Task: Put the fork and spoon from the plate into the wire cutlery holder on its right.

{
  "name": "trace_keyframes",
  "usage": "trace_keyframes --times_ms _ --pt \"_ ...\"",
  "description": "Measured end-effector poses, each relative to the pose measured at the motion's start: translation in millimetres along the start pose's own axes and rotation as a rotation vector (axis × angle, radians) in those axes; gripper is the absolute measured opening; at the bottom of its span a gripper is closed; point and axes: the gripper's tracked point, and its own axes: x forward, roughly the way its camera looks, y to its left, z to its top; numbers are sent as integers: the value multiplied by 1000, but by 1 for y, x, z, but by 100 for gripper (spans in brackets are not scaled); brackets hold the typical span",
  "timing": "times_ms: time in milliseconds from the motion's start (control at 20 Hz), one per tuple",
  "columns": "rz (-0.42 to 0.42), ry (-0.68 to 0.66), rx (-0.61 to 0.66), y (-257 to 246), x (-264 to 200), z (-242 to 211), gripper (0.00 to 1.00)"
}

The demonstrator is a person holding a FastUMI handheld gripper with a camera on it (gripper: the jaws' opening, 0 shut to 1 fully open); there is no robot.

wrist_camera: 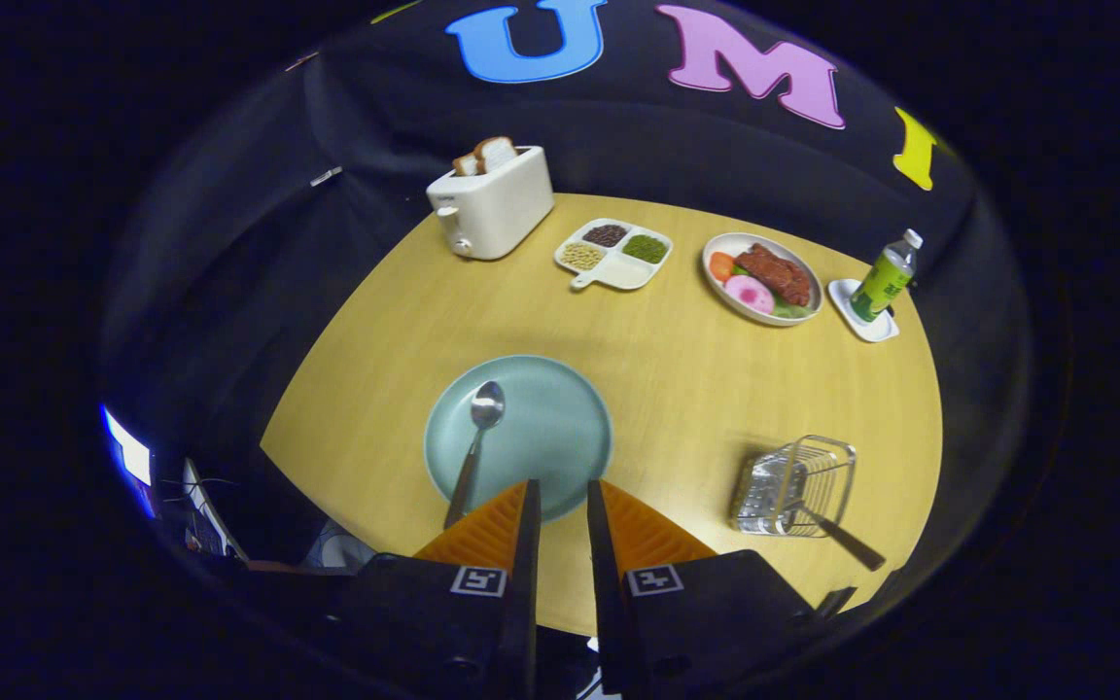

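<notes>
The gripper (560,486) is hanging above the near edge of the round wooden table (677,389), its jaws standing a small gap apart with nothing between them, only bare plate and table showing through the slot. The green plate (560,428) is sitting just ahead of the fingertips (528,489), its near rim partly hidden behind them. One spoon (475,442) is lying on the plate's left half, bowl pointing away, and the end of its handle is running out over the rim beside the left finger, where it is hard to follow. To the right of the plate, well apart from it, the wire cutlery holder (798,483) is lying with one dark-handled utensil (837,535) sticking out toward the table edge; its head is lost among the wires, so I cannot tell what it is. Beyond the plate are standing one toaster (492,202) with two slices of bread, one divided dish (615,255), one plate of food (761,278), and one bottle (883,277) on a small coaster.
</notes>
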Motion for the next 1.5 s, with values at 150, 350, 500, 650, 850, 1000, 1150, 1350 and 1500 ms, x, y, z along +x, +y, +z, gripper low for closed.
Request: trace_keyframes --times_ms 150,350,500,650,850,1000,1150,1350,1500 --pt "30 43 -27 42 41 -8 31" --pt "-4 99 -54 70 85 -19 31" --pt "-43 149 -73 72 103 -26 31" --pt "-74 198 -77 70 120 -34 31" --pt "-106 240 -82 68 144 -44 31" --pt "-126 283 -81 66 152 -52 31" --pt "-107 309 -36 68 154 -53 25" --pt "-54 302 -45 63 147 -48 7" --pt "2 280 8 56 122 -35 7"
